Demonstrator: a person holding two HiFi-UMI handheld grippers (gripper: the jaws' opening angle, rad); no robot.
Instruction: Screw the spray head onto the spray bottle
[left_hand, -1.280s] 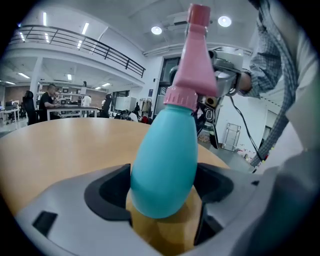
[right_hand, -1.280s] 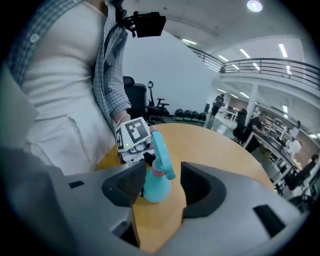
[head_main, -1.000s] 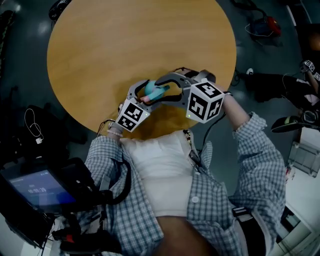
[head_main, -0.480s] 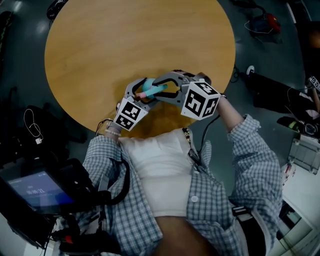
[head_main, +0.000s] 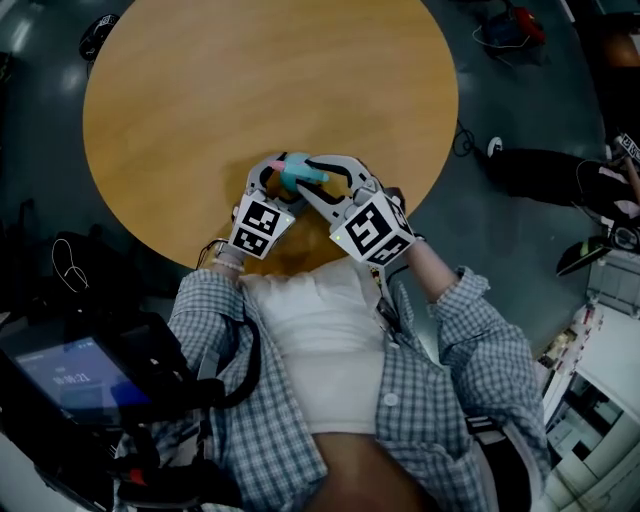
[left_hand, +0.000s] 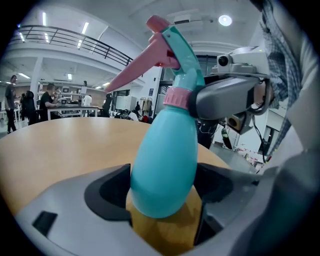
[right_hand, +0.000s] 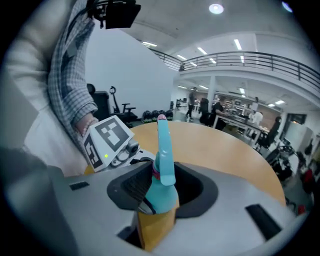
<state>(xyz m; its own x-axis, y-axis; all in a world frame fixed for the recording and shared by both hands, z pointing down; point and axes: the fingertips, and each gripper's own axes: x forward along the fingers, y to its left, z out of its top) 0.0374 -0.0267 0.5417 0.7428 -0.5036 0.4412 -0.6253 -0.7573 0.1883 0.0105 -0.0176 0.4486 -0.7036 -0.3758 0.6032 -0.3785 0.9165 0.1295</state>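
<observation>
Head view: both grippers meet over the near edge of the round wooden desk (head_main: 250, 80), just in front of the person's chest.

Left gripper (head_main: 272, 172): jaws closed on the lower body of the teal plastic spray bottle (left_hand: 162, 160), one pad on each side of it. In the left gripper view the bottle leans to the right. Bare desk shows below its base, but I cannot tell whether the base touches the wood.

Spray head (left_hand: 180, 60): teal, with a long pink trigger (left_hand: 137, 70). It sits on top of the bottle neck, and a pink collar (left_hand: 176, 97) rings the joint between head and bottle.

Right gripper (head_main: 318, 178): comes in from the opposite side, with its jaws closed at collar height. In the left gripper view one grey jaw presses against the collar from the right. In the right gripper view the ribbed left pad is against the bottle's shoulder and the spray head rises straight up between the jaws.

The left gripper's marker cube (right_hand: 107, 137) shows just beyond the bottle, beside a checked sleeve (right_hand: 70, 85).
</observation>
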